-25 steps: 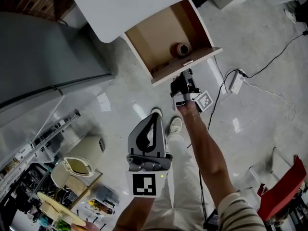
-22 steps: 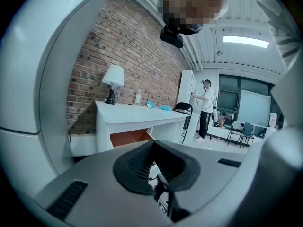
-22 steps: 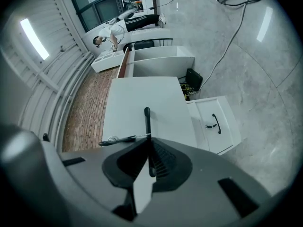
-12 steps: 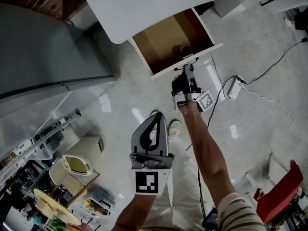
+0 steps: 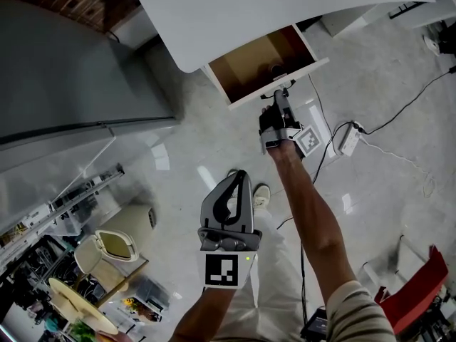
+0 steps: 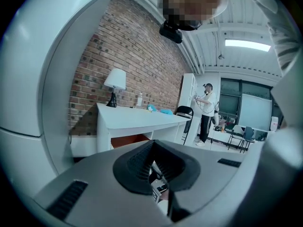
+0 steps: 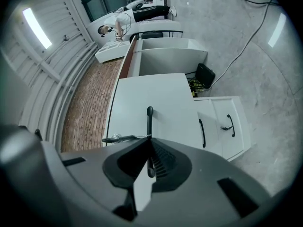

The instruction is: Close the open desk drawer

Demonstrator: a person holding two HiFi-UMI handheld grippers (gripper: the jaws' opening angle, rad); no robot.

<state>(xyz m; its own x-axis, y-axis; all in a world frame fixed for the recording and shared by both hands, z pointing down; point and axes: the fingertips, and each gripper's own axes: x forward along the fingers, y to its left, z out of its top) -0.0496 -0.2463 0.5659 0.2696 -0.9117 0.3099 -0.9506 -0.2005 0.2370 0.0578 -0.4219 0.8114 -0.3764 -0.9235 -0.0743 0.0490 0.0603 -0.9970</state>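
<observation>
So the white desk (image 5: 271,13) is seen from above in the head view, running along the far edge. The drawer (image 5: 249,63) is left sticking partway out from under it, with the brown inside exposed. The lamp (image 6: 115,82) on the desktop isn't shown overhead at all. It's only picked up in the left gripper view, where a person (image 6: 206,112) standing far off is caught too. A white cabinet (image 7: 220,126) with two black handles, just beside the drawer front (image 7: 161,93), is only made out properly in the right gripper view.

The left gripper (image 5: 241,175) is held near the person, well apart from the desk. Its jaws are closed tip to tip with nothing caught between them, and that's backed up in its own view. The right gripper (image 5: 283,91) is stretched out to the drawer front. The contact is hard to read from overhead. In the right gripper view, though, the jaws are seen pressed together into a point, and that point is laid right on the thin black handle (image 7: 149,117).
</observation>
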